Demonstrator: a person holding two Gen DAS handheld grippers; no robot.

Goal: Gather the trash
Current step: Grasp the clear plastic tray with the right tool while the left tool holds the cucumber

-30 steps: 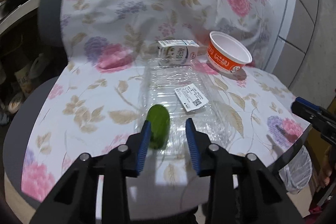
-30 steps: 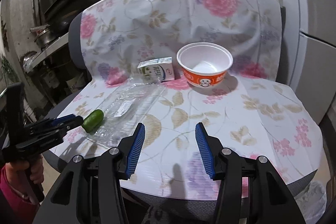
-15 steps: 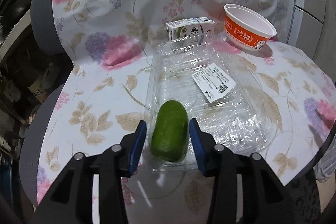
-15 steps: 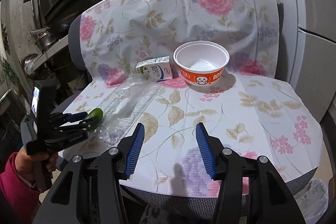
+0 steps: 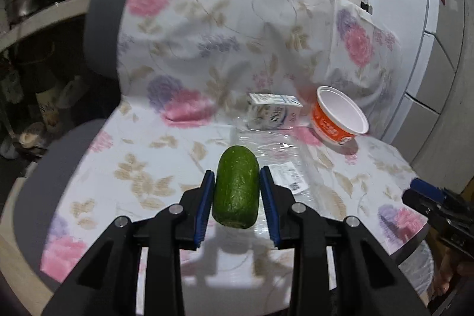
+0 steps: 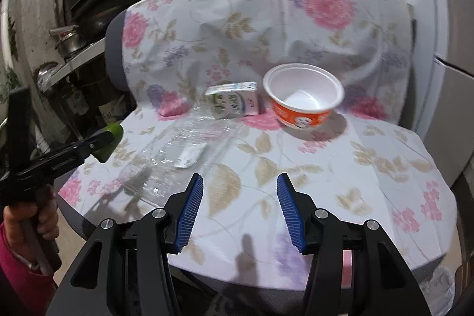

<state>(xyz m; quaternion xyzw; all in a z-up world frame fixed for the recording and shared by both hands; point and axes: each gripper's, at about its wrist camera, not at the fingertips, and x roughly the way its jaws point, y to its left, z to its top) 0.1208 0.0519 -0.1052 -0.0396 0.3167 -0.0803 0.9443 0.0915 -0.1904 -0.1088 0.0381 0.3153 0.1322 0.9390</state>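
My left gripper (image 5: 236,171) has a stubby green cucumber piece (image 5: 235,187) between its blue pads, and the jaws are closing on it. The right wrist view shows that cucumber piece (image 6: 110,139) lifted clear of the seat in the left gripper (image 6: 102,142), which a hand holds. My right gripper (image 6: 240,176) stands open over the seat's front, nothing between its fingers. On the floral seat lie a flattened clear plastic tray (image 6: 189,150) with a white label, a small milk carton (image 6: 234,104) and an orange-and-white paper bowl (image 6: 302,96).
The floral cloth covers a grey chair (image 5: 97,28), seat and backrest. Shelves with pots and bottles (image 6: 68,46) stand behind and to the left. A translucent plastic bag (image 5: 417,271) hangs below the seat's right edge. White cabinet doors (image 5: 438,79) are on the right.
My left gripper went forward around the cucumber piece, closed on it and lifted it off the clear tray. The right gripper stayed open and shifted only slightly.
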